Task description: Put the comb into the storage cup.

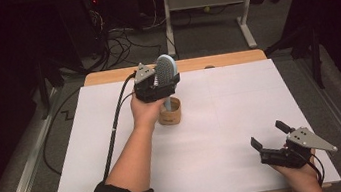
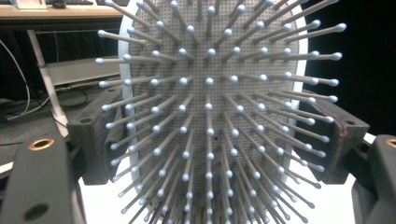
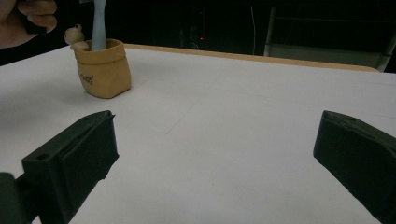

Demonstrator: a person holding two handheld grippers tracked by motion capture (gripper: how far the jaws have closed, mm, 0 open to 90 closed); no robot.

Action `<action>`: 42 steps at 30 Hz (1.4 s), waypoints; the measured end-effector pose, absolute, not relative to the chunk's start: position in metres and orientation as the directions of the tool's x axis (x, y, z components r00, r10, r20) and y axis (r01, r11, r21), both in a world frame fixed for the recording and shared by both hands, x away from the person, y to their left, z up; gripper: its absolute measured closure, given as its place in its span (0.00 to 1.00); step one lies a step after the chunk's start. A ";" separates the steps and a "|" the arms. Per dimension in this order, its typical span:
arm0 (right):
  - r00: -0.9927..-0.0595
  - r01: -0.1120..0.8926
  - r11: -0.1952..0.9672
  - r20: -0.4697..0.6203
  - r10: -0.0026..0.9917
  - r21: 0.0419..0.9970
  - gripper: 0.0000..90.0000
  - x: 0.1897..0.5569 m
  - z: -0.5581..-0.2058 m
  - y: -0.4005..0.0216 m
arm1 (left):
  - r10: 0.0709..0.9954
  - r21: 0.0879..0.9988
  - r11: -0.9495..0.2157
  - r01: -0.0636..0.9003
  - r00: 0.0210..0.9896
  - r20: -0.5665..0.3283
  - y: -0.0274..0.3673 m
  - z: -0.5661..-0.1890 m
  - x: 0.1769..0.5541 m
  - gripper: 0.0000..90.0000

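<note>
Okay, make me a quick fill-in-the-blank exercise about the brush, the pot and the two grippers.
1. The left gripper grips the hairbrush by its ____.
2. The brush's handle stands in a small ____ pot.
3. The fingers of the right gripper stand ____, with nothing between them.
4. The pot sits on the ____ table cover.

Missing words: head; tan; open; white

Small dark lettering sits on the front of the tan pot [image 3: 102, 70]. Too small to read. No other text legible.
</note>
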State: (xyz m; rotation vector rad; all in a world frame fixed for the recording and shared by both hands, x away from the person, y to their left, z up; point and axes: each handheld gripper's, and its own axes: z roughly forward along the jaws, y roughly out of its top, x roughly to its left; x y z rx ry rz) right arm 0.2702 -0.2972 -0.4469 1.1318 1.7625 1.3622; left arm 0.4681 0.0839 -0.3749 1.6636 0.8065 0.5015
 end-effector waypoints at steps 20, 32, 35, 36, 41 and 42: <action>-0.430 0.251 0.096 0.022 0.903 0.963 0.00 0.271 -0.447 -0.297 | 0.746 0.956 -0.122 0.268 0.660 -0.090 0.079 -0.380 0.469 0.23; -0.428 0.250 0.093 0.024 0.903 0.964 0.00 0.270 -0.446 -0.298 | 0.759 0.954 -0.097 0.283 0.641 -0.112 0.078 -0.382 0.476 0.23; -0.427 0.247 0.092 0.023 0.904 0.965 0.00 0.270 -0.447 -0.298 | 0.765 0.951 -0.085 0.297 0.631 -0.129 0.078 -0.382 0.480 0.23; -0.427 0.250 0.093 0.023 0.904 0.964 0.00 0.270 -0.447 -0.298 | 0.769 0.950 -0.087 0.301 0.627 -0.129 0.078 -0.382 0.481 0.23; -0.430 0.249 0.093 0.024 0.903 0.964 0.00 0.270 -0.446 -0.298 | 0.783 0.949 -0.103 0.297 0.613 -0.107 0.075 -0.381 0.483 0.23; -0.429 0.247 0.092 0.024 0.903 0.965 0.00 0.271 -0.447 -0.298 | 0.788 0.950 -0.110 0.293 0.608 -0.096 0.075 -0.381 0.483 0.23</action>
